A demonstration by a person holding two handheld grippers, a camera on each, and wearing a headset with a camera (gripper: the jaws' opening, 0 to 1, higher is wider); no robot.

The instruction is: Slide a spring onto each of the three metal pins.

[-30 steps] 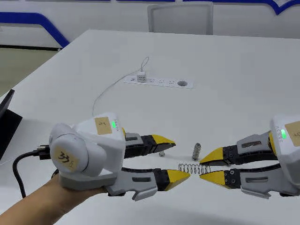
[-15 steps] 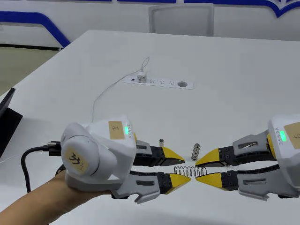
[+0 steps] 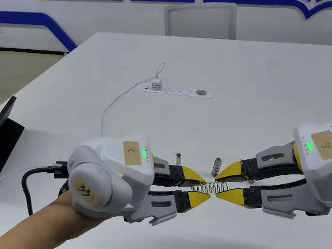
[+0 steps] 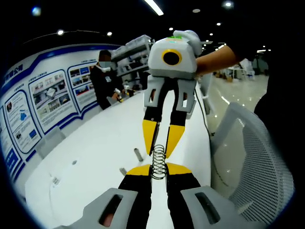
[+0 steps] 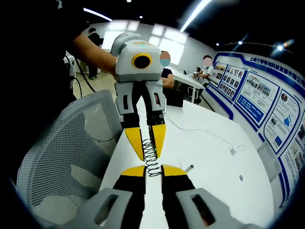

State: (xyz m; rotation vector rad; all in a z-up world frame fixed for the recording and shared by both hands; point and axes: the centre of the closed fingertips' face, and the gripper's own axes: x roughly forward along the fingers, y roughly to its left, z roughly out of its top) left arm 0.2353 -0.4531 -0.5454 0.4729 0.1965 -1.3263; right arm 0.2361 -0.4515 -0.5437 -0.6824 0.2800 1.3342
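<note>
Now, L gripper (image 3: 206,187) & R gripper (image 3: 217,187) meet tip-to-tip nr table (image 3: 249,72) front edge, each clenched on one end of the spring (image 3: 210,187) bridging them.

Your white bench (image 3: 249,78) bears a power strip (image 3: 176,91) and cable (image 3: 116,101). Nearer you, a bare pin (image 3: 178,157) and an upright spring (image 3: 217,167) stand.

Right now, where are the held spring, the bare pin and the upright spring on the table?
held spring (image 3: 208,187): head view, on its middle coils.
bare pin (image 3: 178,158): head view, on its shaft.
upright spring (image 3: 217,167): head view, on its middle coils.
</note>
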